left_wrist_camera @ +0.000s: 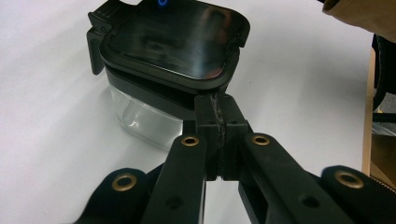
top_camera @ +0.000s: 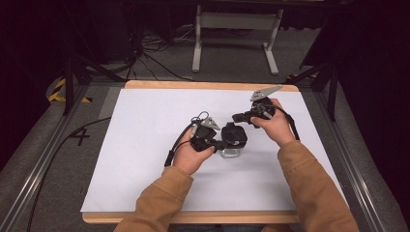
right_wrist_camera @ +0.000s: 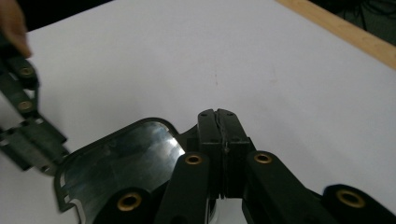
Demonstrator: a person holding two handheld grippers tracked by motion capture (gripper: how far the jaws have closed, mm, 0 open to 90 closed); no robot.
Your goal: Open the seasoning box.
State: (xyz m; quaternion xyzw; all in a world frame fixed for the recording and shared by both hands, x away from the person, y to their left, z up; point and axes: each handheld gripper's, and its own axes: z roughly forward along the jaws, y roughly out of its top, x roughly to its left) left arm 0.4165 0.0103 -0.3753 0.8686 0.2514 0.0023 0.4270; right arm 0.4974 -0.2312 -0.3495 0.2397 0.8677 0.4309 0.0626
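Looking down from the high view, a clear container [top_camera: 231,152] with a black lid [top_camera: 235,134] sits at the middle of the white table [top_camera: 145,159]. The left gripper [top_camera: 220,144] meets it from the left, the right gripper [top_camera: 236,117] from the upper right; both sets of tips blur into the lid, so contact cannot be judged there.

From the left gripper view, the left gripper [left_wrist_camera: 218,108] has its jaws pressed together, tips right at the lid's [left_wrist_camera: 175,39] near rim; whether they touch is unclear. The container's [left_wrist_camera: 144,119] base is partly hidden behind them.

From the right gripper view, the right gripper [right_wrist_camera: 217,115] is likewise closed on nothing, above the glossy lid [right_wrist_camera: 121,170], which is cut off at the lower edge. The left gripper's tips [right_wrist_camera: 35,149] reach the lid's left edge.
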